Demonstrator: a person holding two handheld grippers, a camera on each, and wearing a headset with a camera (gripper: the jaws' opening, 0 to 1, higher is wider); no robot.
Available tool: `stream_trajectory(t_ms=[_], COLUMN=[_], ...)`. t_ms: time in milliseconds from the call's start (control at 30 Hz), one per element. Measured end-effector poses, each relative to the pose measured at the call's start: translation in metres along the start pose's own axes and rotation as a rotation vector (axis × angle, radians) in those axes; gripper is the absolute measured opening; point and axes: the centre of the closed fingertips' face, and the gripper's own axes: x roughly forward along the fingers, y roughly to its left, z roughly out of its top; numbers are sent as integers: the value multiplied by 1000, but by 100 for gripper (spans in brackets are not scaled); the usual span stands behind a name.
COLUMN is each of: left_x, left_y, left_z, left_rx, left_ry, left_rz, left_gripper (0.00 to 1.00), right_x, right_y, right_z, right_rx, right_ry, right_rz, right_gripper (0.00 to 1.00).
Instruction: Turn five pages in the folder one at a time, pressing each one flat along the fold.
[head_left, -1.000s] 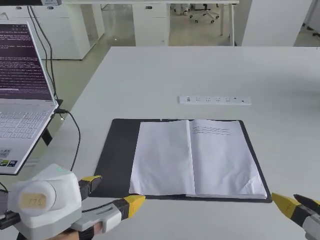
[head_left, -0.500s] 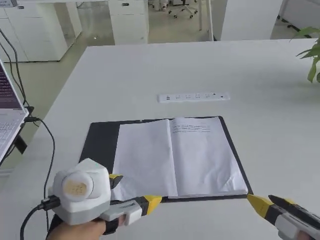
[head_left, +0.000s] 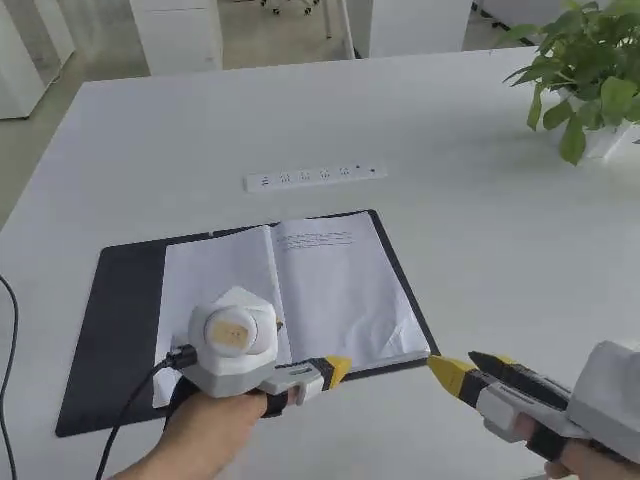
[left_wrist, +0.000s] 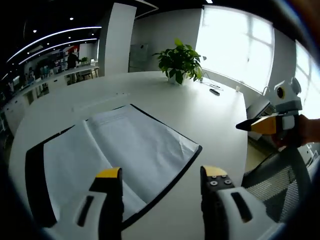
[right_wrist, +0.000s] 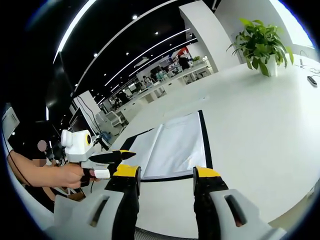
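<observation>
Open folder (head_left: 330, 290), power strip (head_left: 316, 177) beyond it, potted plant (head_left: 585, 70) far right

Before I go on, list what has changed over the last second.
The left gripper moved right, from off the folder's lower left corner to above its near edge by the fold. The right gripper stayed just off the lower right corner. Both are open and hold nothing. The folder lies open at the same pages, none turned. The rest of the shift is the head camera swinging right.
</observation>
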Motion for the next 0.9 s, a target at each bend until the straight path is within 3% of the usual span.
stream_trajectory(t_ms=[200, 433, 567, 667, 767, 833, 900], left_x=[35, 64, 80, 88, 93, 92, 93], left_y=[-3, -4, -8, -9, -3, 0, -3], left_z=[0, 3, -1, -4, -15, -15, -16], left_rx=[8, 63, 80, 95, 104, 143, 165], left_ry=[5, 3, 19, 29, 62, 46, 27], left_rz=[14, 33, 31, 41, 68, 89, 71], left_gripper=[60, 58, 54, 53, 47, 44, 40], right_x=[0, 2, 3, 4, 4, 5, 6], right_y=[-6, -7, -7, -7, -7, -7, -7], right_z=[3, 4, 4, 3, 3, 3, 3], right_rx=[23, 24, 17, 16, 15, 14, 11], right_ry=[-16, -15, -14, -8, -4, -3, 0], right_rz=[-12, -16, -18, -18, -21, -20, -20], right_gripper=[41, 41, 40, 40, 40, 40, 40])
